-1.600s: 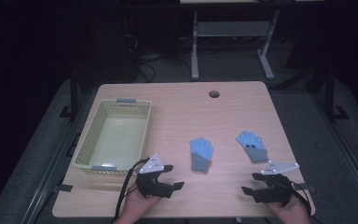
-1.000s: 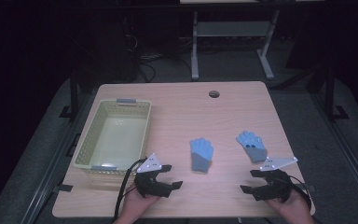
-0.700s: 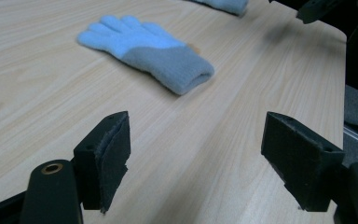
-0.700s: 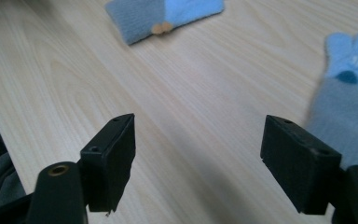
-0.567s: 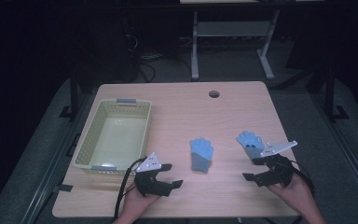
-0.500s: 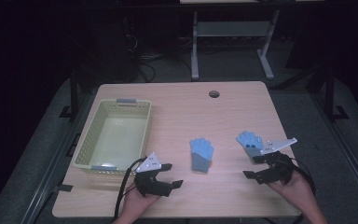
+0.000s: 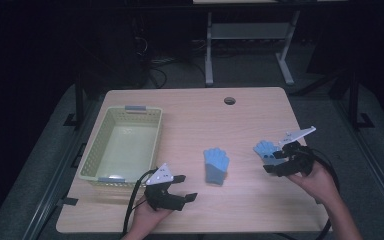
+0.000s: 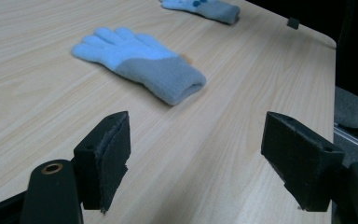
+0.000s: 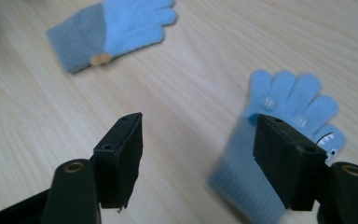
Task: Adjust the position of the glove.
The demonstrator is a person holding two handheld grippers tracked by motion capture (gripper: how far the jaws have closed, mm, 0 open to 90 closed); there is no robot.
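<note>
While the left gripper (image 7: 180, 189) rests wide-fingered near the counter (image 7: 195, 110) edge, the right gripper (image 7: 272, 161) hovers over the right glove (image 9: 289, 121), fingers wide but just narrowing, seemingly not touching it; the other glove (image 7: 216, 165) lies between them

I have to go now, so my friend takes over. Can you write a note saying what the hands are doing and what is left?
Left gripper: open, near the table edge, holding nothing.
Right gripper: open, jaws just been closing a little, over the right glove, not gripping yet.
Middle glove: flat on the table.
Basket: nothing in it.
Done: nothing moved.
Left: probably both gloves into the basket.
</note>
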